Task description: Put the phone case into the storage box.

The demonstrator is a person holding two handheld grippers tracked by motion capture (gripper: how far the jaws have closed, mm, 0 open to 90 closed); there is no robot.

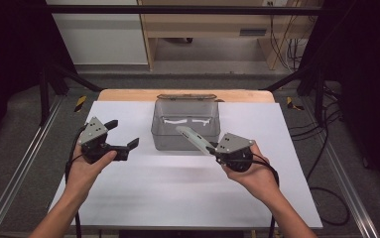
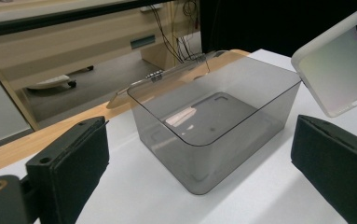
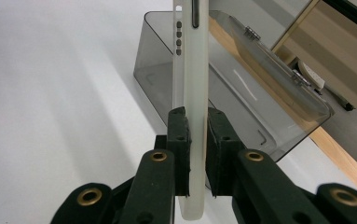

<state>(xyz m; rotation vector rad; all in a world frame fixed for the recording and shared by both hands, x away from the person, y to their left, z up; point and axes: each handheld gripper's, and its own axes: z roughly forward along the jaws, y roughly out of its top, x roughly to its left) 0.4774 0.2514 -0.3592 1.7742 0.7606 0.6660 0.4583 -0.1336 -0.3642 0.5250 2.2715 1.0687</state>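
While it is clamped edge-on between the jaws of the right gripper, the white phone case juts up over the near rim of the smoky clear bin, which sits toward the far edge of the white surface; that angle probably readies a drop inside. The left gripper hovers beside the bin, jaws spread and empty, perhaps to steady it.
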